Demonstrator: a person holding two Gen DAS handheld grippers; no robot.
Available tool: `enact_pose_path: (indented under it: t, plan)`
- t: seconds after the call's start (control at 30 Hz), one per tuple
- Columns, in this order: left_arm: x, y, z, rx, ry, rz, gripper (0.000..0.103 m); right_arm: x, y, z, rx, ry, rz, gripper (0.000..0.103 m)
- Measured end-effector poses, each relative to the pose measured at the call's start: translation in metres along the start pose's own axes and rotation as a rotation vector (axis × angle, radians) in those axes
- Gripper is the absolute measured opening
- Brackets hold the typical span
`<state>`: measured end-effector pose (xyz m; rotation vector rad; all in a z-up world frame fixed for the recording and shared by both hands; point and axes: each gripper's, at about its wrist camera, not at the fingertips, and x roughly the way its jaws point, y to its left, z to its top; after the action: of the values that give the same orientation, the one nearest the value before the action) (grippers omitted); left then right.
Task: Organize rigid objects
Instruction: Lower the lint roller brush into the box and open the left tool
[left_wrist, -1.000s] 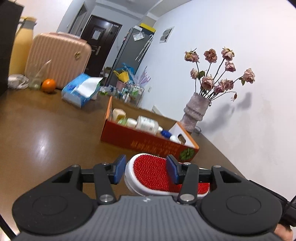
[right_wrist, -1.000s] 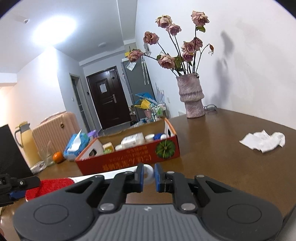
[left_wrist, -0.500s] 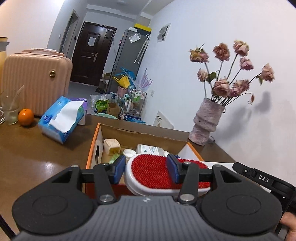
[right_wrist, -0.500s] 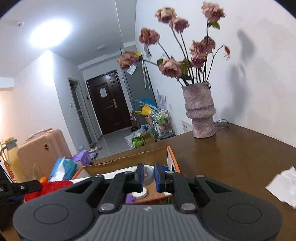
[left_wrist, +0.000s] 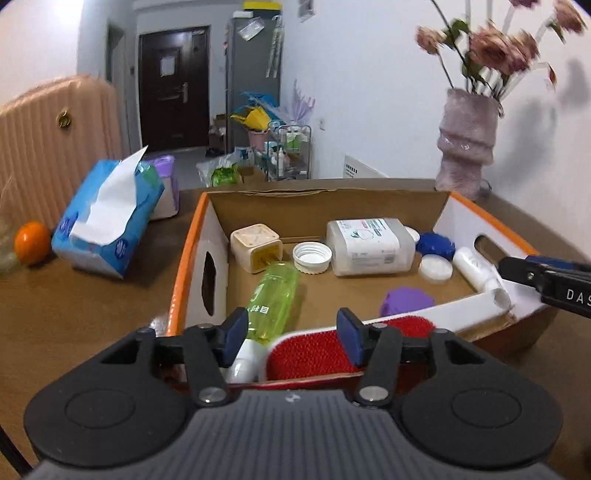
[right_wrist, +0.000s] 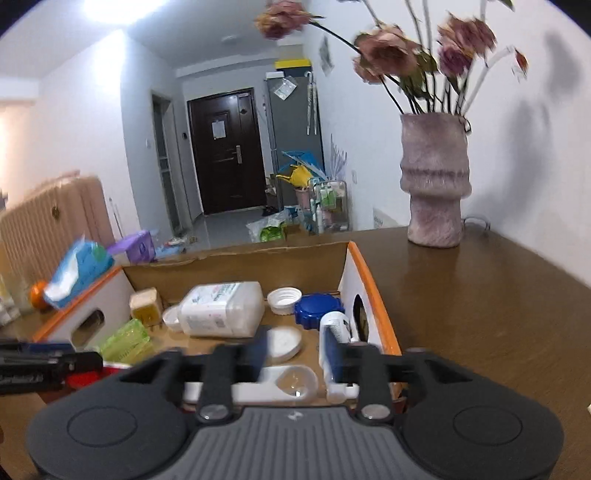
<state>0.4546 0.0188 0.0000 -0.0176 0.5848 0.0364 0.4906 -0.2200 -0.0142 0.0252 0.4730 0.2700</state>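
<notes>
Both grippers, which were clamping the lint brush (left_wrist: 317, 350) short of the box a second ago, have just been opening; the brush now lies in the cardboard box (left_wrist: 192, 254) against its near wall. The left gripper (left_wrist: 291, 332) and right gripper (right_wrist: 295, 356) are parted, pads clear (handle end only in the right view).

Both grippers are angled down a bit, side by side at the near end. The left gripper (left_wrist: 291, 334) has its blue pads (left_wrist: 236, 334) standing clearly apart — jaws have just been opening, and the red brush head below sits off toward the right pad, no squeeze on it that I can see. The right gripper (right_wrist: 295, 352) has just popped open too — pads (right_wrist: 332, 354) spread wide, left one blurred. Each gripper's fingertip pokes into the other's view from the side: right one's tip (left_wrist: 546, 277), left one's tip (right_wrist: 48, 363).
</notes>
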Motion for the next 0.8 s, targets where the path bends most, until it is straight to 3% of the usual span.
enact_pose_path:
  t: [0.33,0.53,0.8]
  plan:
    - [-0.0019,0.002,0.0008,-0.006,0.003,-0.015,0.059,0.006,0.0073,-0.0095,-0.043,0.018,-0.004,0.059]
    - [-0.0019,0.0007,-0.0043,0.002,-0.034,-0.008,0.062,0.005,0.0075,-0.0107,-0.05,0.007,0.004,0.063]
    - [-0.0043,-0.0008,-0.0037,0.006,-0.028,0.017,0.063,0.0054,0.0079,-0.0099,-0.052,0.016,0.009,0.065]
